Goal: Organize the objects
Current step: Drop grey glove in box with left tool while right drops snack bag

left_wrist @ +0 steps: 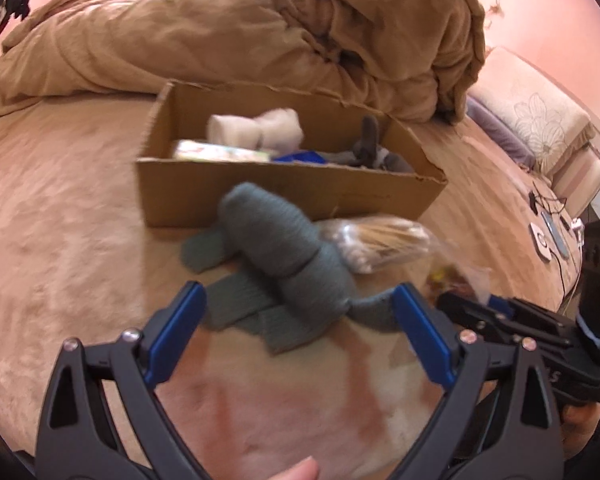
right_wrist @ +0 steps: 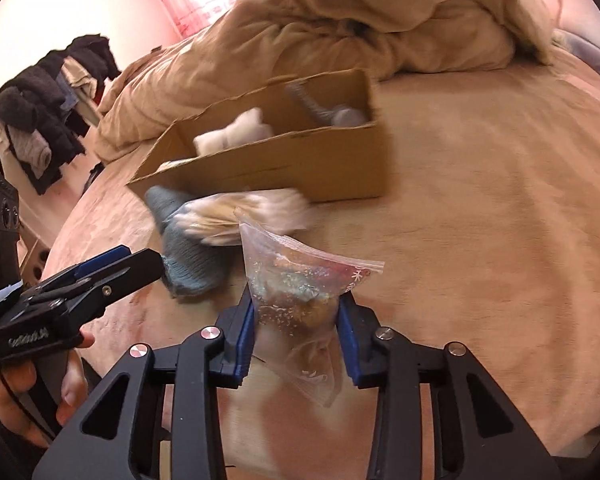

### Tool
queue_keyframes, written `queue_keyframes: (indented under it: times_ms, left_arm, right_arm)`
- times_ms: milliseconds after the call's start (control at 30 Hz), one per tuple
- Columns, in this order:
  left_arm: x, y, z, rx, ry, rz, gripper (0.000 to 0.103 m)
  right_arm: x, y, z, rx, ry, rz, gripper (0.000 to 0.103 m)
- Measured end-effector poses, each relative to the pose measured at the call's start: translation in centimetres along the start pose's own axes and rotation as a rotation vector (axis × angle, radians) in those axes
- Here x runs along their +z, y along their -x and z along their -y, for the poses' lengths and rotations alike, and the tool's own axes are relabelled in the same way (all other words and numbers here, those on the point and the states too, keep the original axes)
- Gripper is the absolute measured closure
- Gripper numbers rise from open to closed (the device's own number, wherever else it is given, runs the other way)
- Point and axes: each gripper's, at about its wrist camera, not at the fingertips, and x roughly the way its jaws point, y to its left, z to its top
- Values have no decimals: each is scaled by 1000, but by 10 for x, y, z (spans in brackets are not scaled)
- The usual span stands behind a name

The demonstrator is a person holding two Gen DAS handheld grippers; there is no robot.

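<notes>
Right gripper (right_wrist: pixel 296 328) clamped on a clear zip bag (right_wrist: pixel 300 292), held just above the bed (right_wrist: pixel 480 260). Left gripper (left_wrist: pixel 296 336) spread wide, empty, over the grey-green sock (left_wrist: pixel 296 256) lying before the cardboard box (left_wrist: pixel 284 196) mid-bed.

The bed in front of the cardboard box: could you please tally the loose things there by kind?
Plastic bags: 2 (bag of wooden sticks, zip bag in the right gripper)
Grey-green knitwear pile: 1
Total: 3
</notes>
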Motion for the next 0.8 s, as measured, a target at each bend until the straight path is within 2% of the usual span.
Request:
queue_keyframes:
  times_ms: [100, 167, 200, 333, 467, 567, 800]
  left_arm:
    - [4, -13, 13, 30, -52, -11, 10]
    - [2, -29, 12, 50, -52, -56, 31]
    - [0, -37, 11, 65, -52, -86, 34]
    - [-5, -36, 17, 113, -96, -76, 48]
    - [-9, -29, 21, 129, -115, -70, 64]
    - [-13, -17, 21, 119, -115, -64, 68]
    - [-32, 16, 28, 100, -115, -45, 69]
  right_arm:
    - [1, 7, 16, -5, -26, 13, 65]
    - [2, 15, 26, -21, -35, 32, 65]
    - [3, 18, 29, -30, -37, 42, 65]
    - [4, 32, 36, -49, -32, 83, 65]
    - [4, 41, 34, -48, -15, 109, 65]
    - [4, 47, 31, -37, -7, 122, 65]
    - [3, 48, 23, -23, 9, 127, 65]
